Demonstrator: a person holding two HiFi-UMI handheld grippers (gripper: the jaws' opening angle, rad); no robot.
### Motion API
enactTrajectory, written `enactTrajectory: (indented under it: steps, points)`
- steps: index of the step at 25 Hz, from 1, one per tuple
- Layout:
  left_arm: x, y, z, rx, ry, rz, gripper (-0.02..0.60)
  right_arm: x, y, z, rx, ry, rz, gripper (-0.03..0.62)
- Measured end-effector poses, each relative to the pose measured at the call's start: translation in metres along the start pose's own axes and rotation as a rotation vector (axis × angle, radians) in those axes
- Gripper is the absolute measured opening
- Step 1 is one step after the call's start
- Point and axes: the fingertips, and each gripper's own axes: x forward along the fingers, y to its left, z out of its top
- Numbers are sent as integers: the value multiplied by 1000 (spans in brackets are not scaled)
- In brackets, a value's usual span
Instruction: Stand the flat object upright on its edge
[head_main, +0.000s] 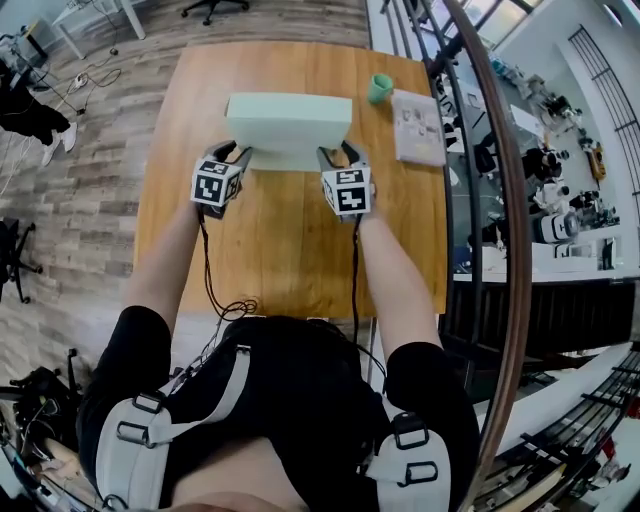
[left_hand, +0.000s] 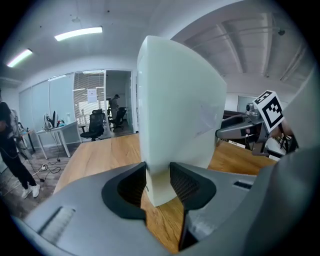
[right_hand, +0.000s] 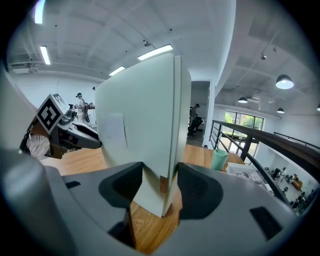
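flat box (head_main: 288, 125) near far edge of table (head_main: 280, 250), about mid-width, already up on long edge. left gripper (head_main: 232, 152) clamped on lower left corner, right gripper (head_main: 340, 152) on lower right, jaws only box-thickness apart. guessing light, stiff, smooth-sided, tippy, so low corner grips make sense.

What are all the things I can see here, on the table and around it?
Rectangular wooden table: one, light brown, centre, on a plank floor.
Pale green flat rectangular box: one, pale green, tipped up over the table's far half.
Small green cup: one, green, table's far right corner.
White printed booklet: one, white, table's right edge beside the cup.
Black office chair: one, black, floor beyond the table.
Dark metal railing: one, dark, right of the table.
Left hand-held gripper: one, grey and black, clamping the box's lower left corner.
Right hand-held gripper: one, same colours, clamping its lower right corner.
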Motion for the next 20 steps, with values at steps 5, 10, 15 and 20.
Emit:
enactTrajectory:
  steps: [5,10,15,20]
  points:
    - [1,-2,1,27,17,-11,153,1,0,0,-9,9,-8,221]
    - [-1,-5,0,63,41,7,153,-2,2,3,0,16,-15,222]
    - [-6,-10,2,72,18,-1,153,-7,-2,0,28,10,-28,222]
    - [-17,-9,8,67,-12,17,153,-20,-2,6,47,-26,-25,222]
